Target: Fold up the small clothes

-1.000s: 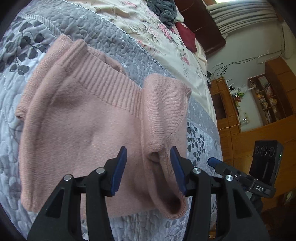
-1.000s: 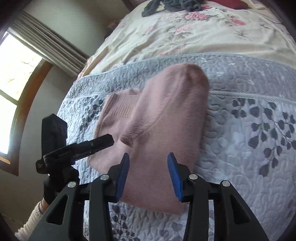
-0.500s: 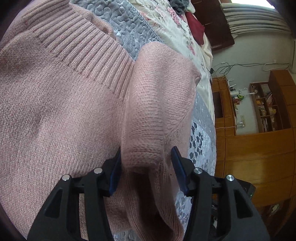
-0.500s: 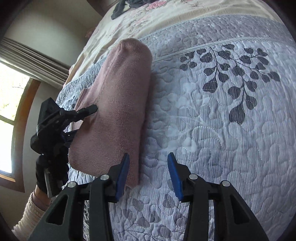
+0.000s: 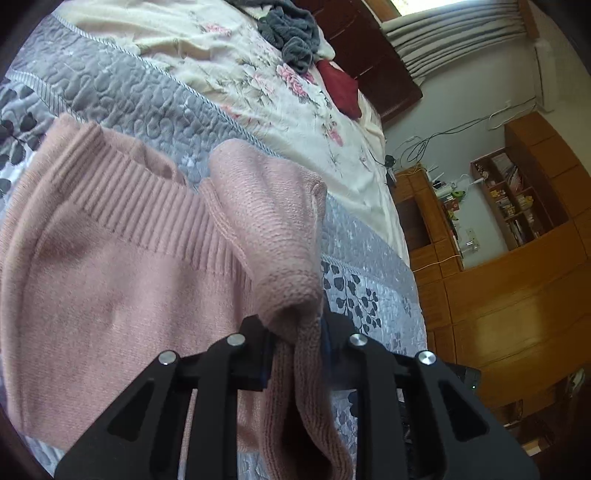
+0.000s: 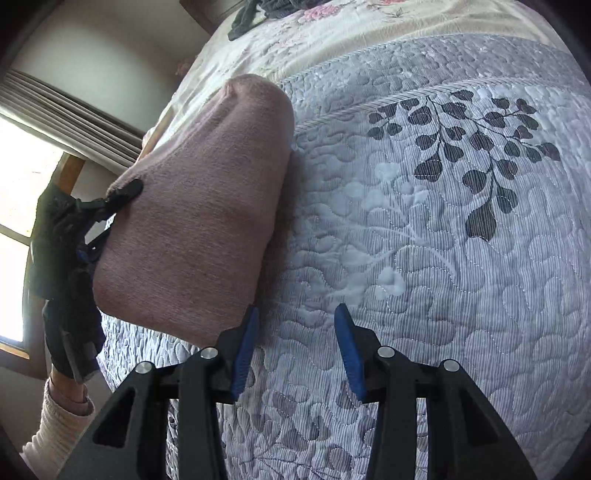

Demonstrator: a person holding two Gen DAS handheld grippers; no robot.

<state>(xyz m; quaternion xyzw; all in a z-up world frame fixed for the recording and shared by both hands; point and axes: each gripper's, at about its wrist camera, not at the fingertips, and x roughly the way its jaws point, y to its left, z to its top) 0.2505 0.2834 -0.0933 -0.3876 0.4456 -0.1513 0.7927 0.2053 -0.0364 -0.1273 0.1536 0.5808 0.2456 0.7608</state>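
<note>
A small pink knit sweater lies on the grey quilted bedspread, ribbed hem toward the far side. Its right sleeve is folded over the body. My left gripper is shut on that sleeve's fold, and the cuff end hangs down between the arms. In the right wrist view the same sweater shows as a raised pink mound at the left. My right gripper is open over bare quilt beside the sweater's edge, its left pad just next to the knit. The other gripper shows at the far left.
Beyond the grey quilt lies a floral cream bedspread with a dark grey garment pile and a dark red cloth. Wooden cabinets and shelves stand past the bed's right edge. A window and a sleeved hand are at the left.
My left gripper closed on the folded sleeve and drew back, lifting it a little. My right gripper stayed open and moved slightly along the sweater's edge.
</note>
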